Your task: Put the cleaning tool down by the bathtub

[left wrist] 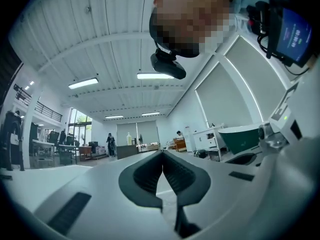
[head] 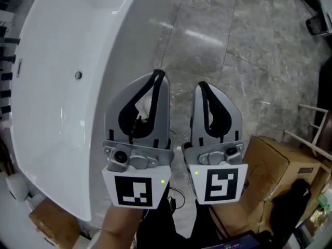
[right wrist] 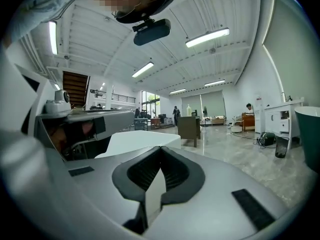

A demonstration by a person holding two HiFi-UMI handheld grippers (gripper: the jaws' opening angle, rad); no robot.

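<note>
A white bathtub [head: 57, 87] fills the left of the head view, its rim curving down toward me. Both grippers are held side by side over the grey marble floor [head: 233, 40], just right of the tub's edge, pointing away from me. My left gripper [head: 158, 74] has its dark fingertips together with nothing between them; the left gripper view shows the same [left wrist: 162, 154]. My right gripper [head: 201, 84] is shut too and empty, its tips meeting in the right gripper view [right wrist: 160, 148]. No cleaning tool shows in any view.
A cardboard box [head: 270, 165] with a black object [head: 293, 201] on it stands at the lower right, beside a pale wooden frame [head: 316, 123]. Another small box [head: 52, 222] sits under the tub's near end. A round fitting [head: 78, 75] marks the tub's inner wall.
</note>
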